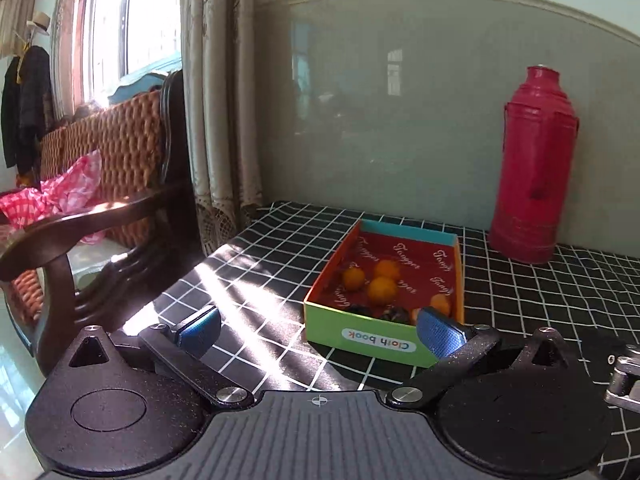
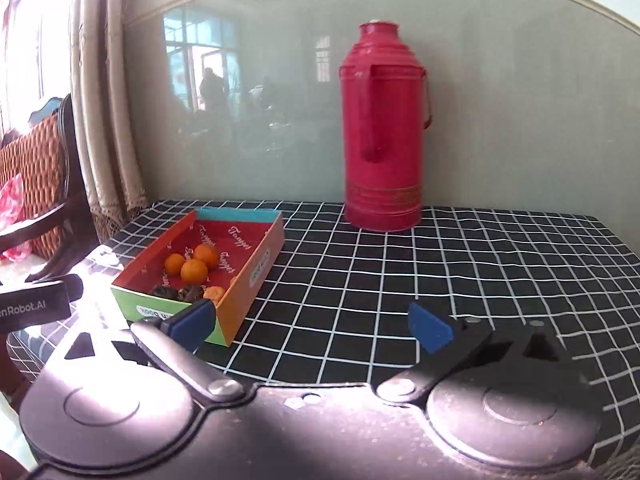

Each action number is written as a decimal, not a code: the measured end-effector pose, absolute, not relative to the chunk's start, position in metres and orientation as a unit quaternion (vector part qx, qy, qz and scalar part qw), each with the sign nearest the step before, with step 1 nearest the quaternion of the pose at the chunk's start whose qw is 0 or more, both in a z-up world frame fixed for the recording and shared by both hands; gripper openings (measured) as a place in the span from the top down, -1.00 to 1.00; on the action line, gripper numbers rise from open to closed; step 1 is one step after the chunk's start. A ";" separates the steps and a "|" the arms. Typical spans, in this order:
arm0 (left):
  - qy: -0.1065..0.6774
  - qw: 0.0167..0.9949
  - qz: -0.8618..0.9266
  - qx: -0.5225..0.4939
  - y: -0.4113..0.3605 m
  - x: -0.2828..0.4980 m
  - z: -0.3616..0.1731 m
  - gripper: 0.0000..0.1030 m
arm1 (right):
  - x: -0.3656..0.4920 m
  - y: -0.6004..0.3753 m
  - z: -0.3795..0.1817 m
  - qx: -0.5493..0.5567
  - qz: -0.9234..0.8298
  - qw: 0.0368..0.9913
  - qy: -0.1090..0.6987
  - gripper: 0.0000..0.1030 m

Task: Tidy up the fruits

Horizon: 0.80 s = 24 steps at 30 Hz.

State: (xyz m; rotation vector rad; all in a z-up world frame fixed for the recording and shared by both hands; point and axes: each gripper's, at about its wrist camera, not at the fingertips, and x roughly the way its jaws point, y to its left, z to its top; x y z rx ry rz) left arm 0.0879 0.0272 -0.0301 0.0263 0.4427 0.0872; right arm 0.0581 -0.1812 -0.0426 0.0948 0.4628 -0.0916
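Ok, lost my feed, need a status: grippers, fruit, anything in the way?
Left gripper open, empty. Right gripper open, empty. Oranges and dark fruit in the box. Red thermos behind, clear of it.

Dark items [image 1: 394, 314] at box's [image 1: 384, 346] near wall: identity indeterminable. One orange [image 1: 440, 305] partly hidden behind left tool's pad [image 1: 438, 336].

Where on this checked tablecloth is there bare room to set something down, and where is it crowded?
The widest free patch is the cloth right of the box and in front of the red flask. A narrower sunlit strip lies left of the box toward the chair. Inside the box, the near end is crowded with oranges and dark fruit; its far end is bare.
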 end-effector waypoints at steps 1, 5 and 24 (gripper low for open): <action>0.214 0.976 0.040 0.017 0.026 0.078 -0.024 -1.00 | 0.051 -0.181 -0.040 0.047 -0.047 0.972 0.226 -0.89; 0.201 0.979 0.029 0.025 0.026 0.044 -0.006 -1.00 | 0.026 -0.178 -0.028 0.037 -0.063 0.976 0.204 -0.89; 0.174 0.984 0.025 0.026 0.022 0.005 0.013 -1.00 | -0.003 -0.180 -0.006 0.056 -0.059 0.978 0.192 -0.89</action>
